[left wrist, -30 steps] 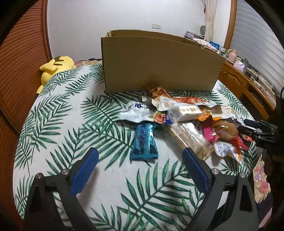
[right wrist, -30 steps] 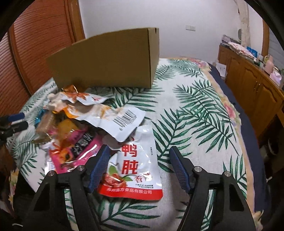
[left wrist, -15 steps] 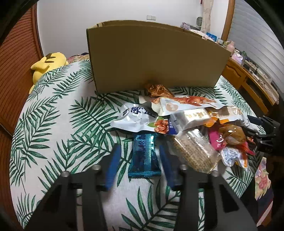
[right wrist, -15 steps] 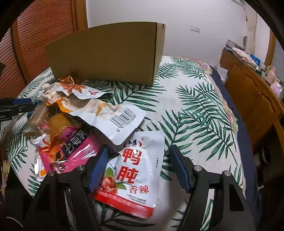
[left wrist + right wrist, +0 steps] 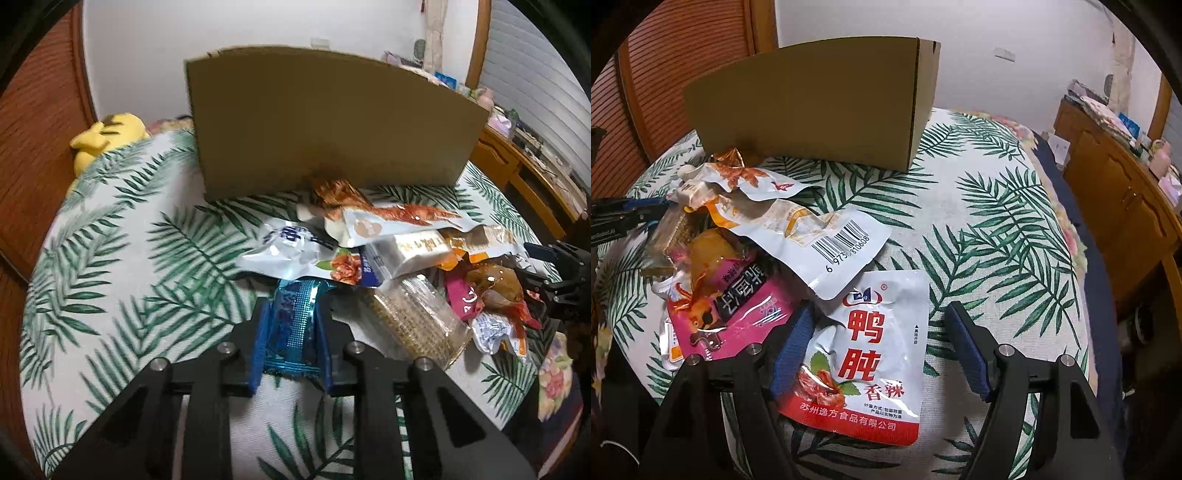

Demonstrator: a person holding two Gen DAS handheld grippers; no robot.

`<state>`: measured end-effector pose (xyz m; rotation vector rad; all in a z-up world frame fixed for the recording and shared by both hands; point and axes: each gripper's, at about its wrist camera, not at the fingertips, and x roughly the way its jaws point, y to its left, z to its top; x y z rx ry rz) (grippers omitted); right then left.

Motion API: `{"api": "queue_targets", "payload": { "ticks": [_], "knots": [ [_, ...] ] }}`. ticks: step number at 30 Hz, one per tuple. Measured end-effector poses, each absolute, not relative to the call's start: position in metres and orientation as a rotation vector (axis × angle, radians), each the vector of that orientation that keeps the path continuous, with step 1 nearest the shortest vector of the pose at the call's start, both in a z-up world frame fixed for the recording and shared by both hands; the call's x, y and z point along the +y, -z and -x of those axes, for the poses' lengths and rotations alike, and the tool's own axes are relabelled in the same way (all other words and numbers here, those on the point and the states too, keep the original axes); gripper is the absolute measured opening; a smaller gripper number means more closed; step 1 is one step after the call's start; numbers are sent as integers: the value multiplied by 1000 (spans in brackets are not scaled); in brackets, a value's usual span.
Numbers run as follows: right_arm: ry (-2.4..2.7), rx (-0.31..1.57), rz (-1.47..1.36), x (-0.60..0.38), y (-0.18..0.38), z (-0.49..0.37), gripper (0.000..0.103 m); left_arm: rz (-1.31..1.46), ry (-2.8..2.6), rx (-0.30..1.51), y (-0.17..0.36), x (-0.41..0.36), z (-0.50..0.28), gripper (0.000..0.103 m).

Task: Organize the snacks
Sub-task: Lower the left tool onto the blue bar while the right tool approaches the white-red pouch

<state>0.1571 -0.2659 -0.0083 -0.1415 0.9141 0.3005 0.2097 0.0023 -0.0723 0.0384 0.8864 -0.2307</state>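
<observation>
My left gripper (image 5: 291, 325) is shut on a blue foil snack packet (image 5: 295, 325), its pads pressing both long sides. A pile of snack packets (image 5: 406, 251) lies just beyond it, in front of a cardboard box (image 5: 332, 125). My right gripper (image 5: 879, 332) is open, its fingers straddling a white and red pouch (image 5: 864, 358) lying flat on the leaf-print cloth. A pink packet (image 5: 731, 314) and a white barcode pouch (image 5: 820, 236) lie to its left. The box (image 5: 812, 103) stands behind them. The right gripper also shows at the right edge of the left wrist view (image 5: 554, 273).
A yellow plush toy (image 5: 107, 136) sits at the far left of the table. Wooden cabinets (image 5: 1115, 192) stand to the right of the table. A clear packet of biscuits (image 5: 413, 317) lies right of the blue packet. A wooden slatted wall (image 5: 683, 66) is behind on the left.
My left gripper has moved forward over the blue packet and closed on it. My right gripper has moved slightly forward around the white and red pouch and stays open.
</observation>
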Motion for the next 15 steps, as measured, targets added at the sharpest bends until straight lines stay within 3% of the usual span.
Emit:
{"api": "queue_targets", "payload": {
  "ticks": [15],
  "knots": [
    [-324,939,146,-269,9,-159,75,46,278,844,61,16,-180,20]
  ]
}}
